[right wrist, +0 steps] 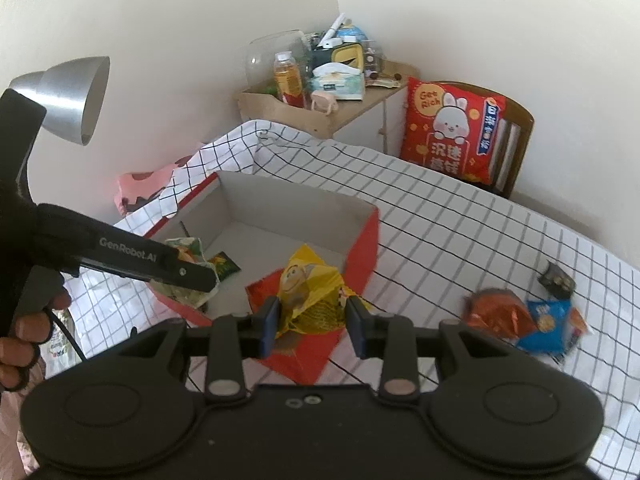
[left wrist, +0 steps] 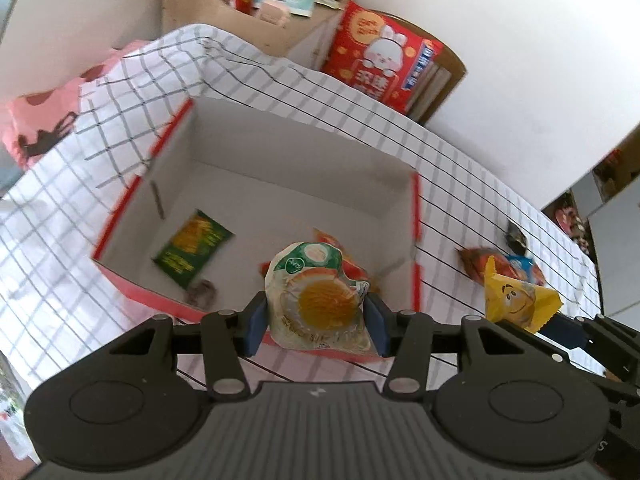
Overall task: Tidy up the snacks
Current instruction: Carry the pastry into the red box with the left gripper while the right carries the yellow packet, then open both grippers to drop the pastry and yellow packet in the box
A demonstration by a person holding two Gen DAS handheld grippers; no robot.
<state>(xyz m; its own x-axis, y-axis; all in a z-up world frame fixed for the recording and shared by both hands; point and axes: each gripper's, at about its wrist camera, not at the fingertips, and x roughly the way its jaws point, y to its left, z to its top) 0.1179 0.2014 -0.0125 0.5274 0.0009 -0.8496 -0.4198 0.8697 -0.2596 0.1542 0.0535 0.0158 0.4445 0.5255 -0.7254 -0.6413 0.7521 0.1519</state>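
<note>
My left gripper (left wrist: pixel 316 318) is shut on a white and green snack packet (left wrist: pixel 316 300) with an orange round picture, held above the near wall of the red box (left wrist: pixel 280 148), which is white inside. In the box lie a green packet (left wrist: pixel 192 248) and an orange-red packet (left wrist: pixel 346 258). My right gripper (right wrist: pixel 312 322) is shut on a yellow packet (right wrist: pixel 310 288) with a smiling face, over the box's near corner (right wrist: pixel 366 248). It shows at the right of the left wrist view, gripper (left wrist: pixel 538 316) and yellow packet (left wrist: pixel 516 294). The left gripper (right wrist: pixel 204 276) appears at the left of the right wrist view.
On the checked tablecloth (right wrist: pixel 460 220) right of the box lie an orange packet (right wrist: pixel 496 314), a blue packet (right wrist: pixel 548 316) and a small dark item (right wrist: pixel 556 280). Behind are a silver lamp (right wrist: pixel 68 96), a wooden shelf (right wrist: pixel 320 116) with bottles, and a red cushion (right wrist: pixel 448 132) on a chair.
</note>
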